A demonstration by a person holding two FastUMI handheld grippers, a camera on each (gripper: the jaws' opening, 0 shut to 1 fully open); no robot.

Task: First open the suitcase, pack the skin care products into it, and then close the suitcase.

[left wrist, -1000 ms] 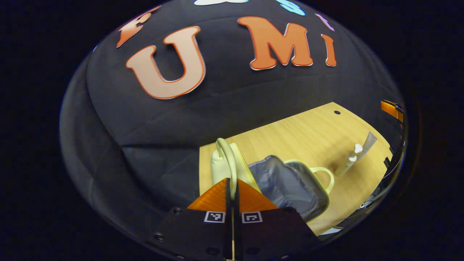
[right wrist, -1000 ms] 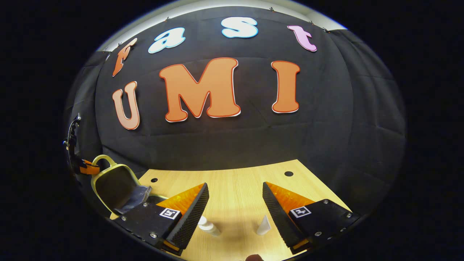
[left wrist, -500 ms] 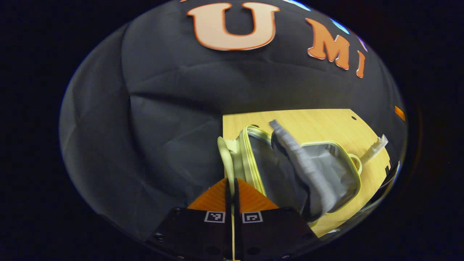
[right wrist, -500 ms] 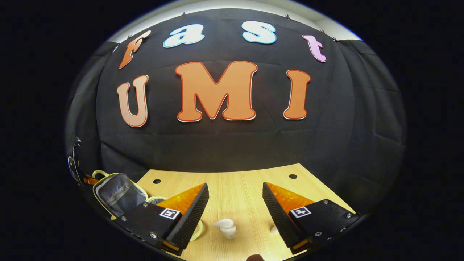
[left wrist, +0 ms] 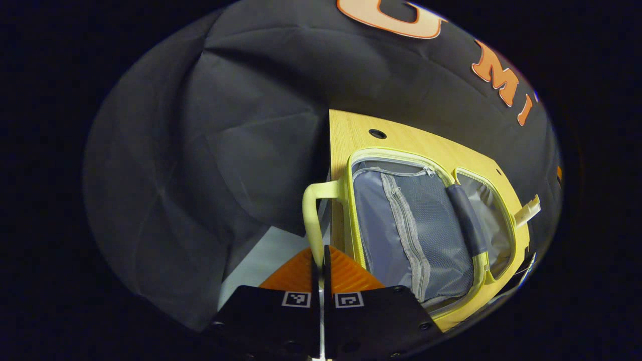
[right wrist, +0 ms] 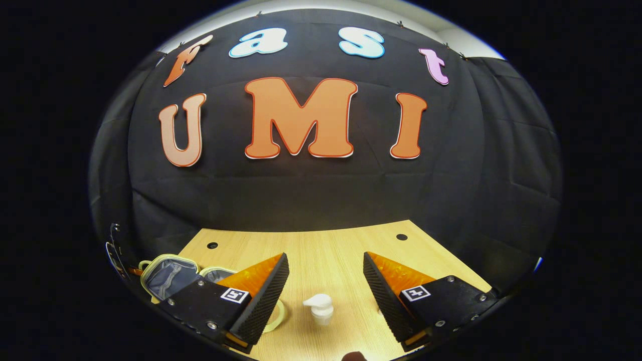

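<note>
Yellow suitcase [left wrist: 426,225] now flat open; left gripper [left wrist: 320,263] still clamps handle [left wrist: 312,215].

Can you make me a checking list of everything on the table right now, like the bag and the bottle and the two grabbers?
Surface: wooden table with small round holes.
Job's things: yellow suitcase lies open flat, grey lining showing; white pump bottle stands on the table, not yet packed.
Clutter: nothing seen.
Grippers: left gripper is shut on the suitcase handle; right gripper is open, the bottle between its fingers.
Cables: nothing seen.
Surroundings: black cloth wall behind the table.
</note>
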